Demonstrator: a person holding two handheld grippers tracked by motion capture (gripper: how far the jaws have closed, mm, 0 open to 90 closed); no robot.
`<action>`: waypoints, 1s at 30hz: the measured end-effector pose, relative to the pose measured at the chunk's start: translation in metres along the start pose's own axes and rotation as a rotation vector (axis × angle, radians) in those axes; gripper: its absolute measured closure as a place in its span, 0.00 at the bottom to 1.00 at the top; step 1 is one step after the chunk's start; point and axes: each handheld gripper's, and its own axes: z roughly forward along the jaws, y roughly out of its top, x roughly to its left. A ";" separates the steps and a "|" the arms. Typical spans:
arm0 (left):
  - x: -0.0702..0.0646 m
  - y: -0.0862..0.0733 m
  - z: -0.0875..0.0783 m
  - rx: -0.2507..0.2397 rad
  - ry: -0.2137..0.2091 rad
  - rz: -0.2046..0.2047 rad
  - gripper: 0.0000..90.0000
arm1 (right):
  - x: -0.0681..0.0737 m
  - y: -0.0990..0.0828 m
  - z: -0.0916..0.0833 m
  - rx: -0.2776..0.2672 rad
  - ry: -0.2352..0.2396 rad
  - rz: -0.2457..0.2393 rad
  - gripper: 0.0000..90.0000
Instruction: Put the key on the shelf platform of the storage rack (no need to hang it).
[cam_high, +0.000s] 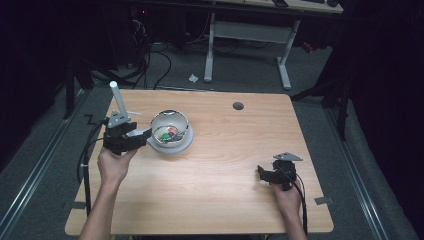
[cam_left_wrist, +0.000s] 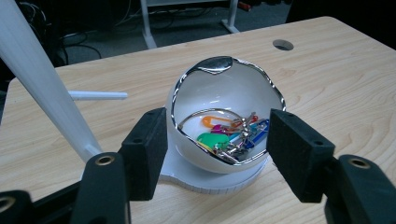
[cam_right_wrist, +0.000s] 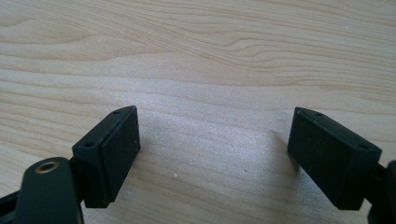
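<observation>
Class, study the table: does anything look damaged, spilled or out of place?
Nothing is spilled. The white bowl has an irregular, jagged silver rim like a cracked eggshell, probably by design. The keys lie inside it, and it stands level on its base.

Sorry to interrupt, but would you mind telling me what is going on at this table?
A person holds a gripper in each hand over a wooden table. The left gripper is at a white egg-shaped bowl on a white base, holding keys. Its jaws stand on either side of the bowl; the right one is clear of it, the left one too close to tell. The right gripper rests open over bare wood.
</observation>
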 end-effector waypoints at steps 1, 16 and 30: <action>0.000 0.000 -0.001 0.002 -0.003 0.001 0.42 | 0.000 0.000 0.000 0.000 0.000 0.000 0.19; -0.003 -0.011 -0.015 -0.016 -0.012 -0.015 0.39 | 0.000 0.000 0.000 0.000 0.000 0.000 0.19; -0.003 -0.024 -0.021 -0.024 -0.019 -0.047 0.38 | 0.000 0.000 0.000 0.000 0.000 -0.001 0.19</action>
